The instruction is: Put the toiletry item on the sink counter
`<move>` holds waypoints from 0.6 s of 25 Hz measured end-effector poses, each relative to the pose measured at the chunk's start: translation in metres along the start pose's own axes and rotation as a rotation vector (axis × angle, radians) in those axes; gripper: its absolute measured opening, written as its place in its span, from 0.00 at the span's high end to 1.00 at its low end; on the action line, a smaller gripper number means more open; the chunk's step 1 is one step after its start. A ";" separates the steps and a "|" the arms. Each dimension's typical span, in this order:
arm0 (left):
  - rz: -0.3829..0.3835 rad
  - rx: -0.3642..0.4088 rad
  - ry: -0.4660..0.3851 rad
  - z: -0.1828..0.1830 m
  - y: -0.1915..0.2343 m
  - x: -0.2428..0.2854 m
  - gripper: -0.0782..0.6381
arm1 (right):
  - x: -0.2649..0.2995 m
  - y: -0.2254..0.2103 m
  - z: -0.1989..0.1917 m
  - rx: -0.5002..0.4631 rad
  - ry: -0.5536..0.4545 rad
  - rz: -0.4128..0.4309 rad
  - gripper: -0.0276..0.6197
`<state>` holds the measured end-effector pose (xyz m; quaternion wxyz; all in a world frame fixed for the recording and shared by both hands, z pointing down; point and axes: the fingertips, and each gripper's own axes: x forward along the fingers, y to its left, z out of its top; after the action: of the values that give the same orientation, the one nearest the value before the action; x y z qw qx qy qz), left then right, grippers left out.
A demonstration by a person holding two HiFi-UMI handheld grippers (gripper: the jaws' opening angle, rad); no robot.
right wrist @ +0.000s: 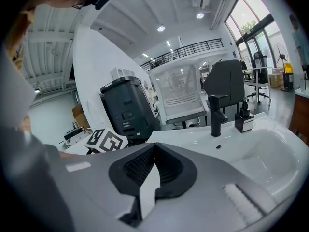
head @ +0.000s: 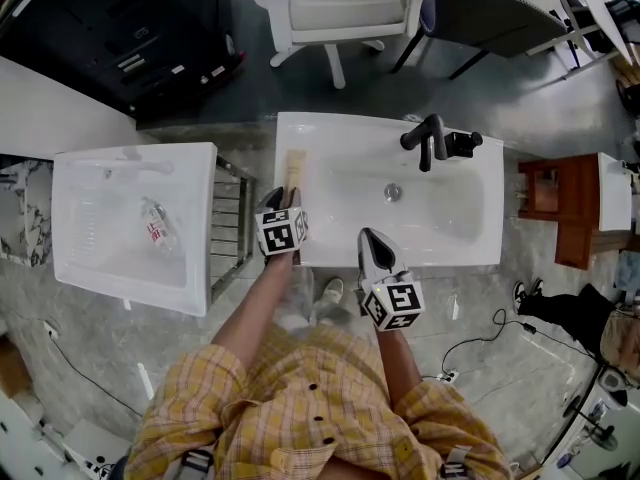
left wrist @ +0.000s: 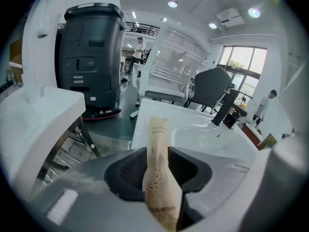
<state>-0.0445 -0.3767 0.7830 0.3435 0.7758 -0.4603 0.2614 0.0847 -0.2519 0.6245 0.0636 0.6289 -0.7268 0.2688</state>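
The toiletry item is a slim beige toothbrush packet [head: 294, 171] that lies flat on the left rim of the white sink counter [head: 330, 128]. My left gripper [head: 283, 200] is at the packet's near end. In the left gripper view the packet [left wrist: 158, 134] runs out between the two jaws of that gripper [left wrist: 157, 153], which stand open around it. My right gripper [head: 372, 243] hovers at the counter's front edge, over the basin side. Its jaws [right wrist: 153, 149] are shut with nothing between them.
A black faucet [head: 428, 140] and a black soap bottle [head: 462, 144] stand at the back of the sink. A second white basin [head: 90, 178] to the left holds a plastic bottle [head: 158, 226], with a metal rack [head: 230, 228] between. A wooden stand [head: 560, 203] is at the right.
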 end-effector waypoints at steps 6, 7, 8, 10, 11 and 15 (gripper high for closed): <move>-0.001 0.010 -0.041 0.011 -0.006 -0.015 0.72 | -0.004 0.002 0.006 0.003 -0.020 0.012 0.95; -0.001 0.012 -0.046 0.012 -0.006 -0.018 0.72 | -0.005 0.003 0.007 0.001 -0.023 0.015 0.95; 0.000 0.013 -0.052 0.014 -0.007 -0.022 0.72 | -0.006 0.005 0.009 -0.002 -0.027 0.019 0.95; 0.001 0.015 -0.066 0.017 -0.008 -0.029 0.72 | -0.008 0.007 0.011 -0.006 -0.034 0.026 0.95; 0.002 0.016 -0.071 0.017 -0.009 -0.033 0.72 | -0.010 0.008 0.013 -0.008 -0.037 0.030 0.95; 0.004 0.021 -0.092 0.019 -0.014 -0.050 0.72 | -0.019 0.011 0.018 -0.016 -0.050 0.041 0.95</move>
<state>-0.0526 -0.3605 0.7309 0.3131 0.7898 -0.4742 0.2310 0.0827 -0.2431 0.5983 0.0450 0.6199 -0.7430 0.2483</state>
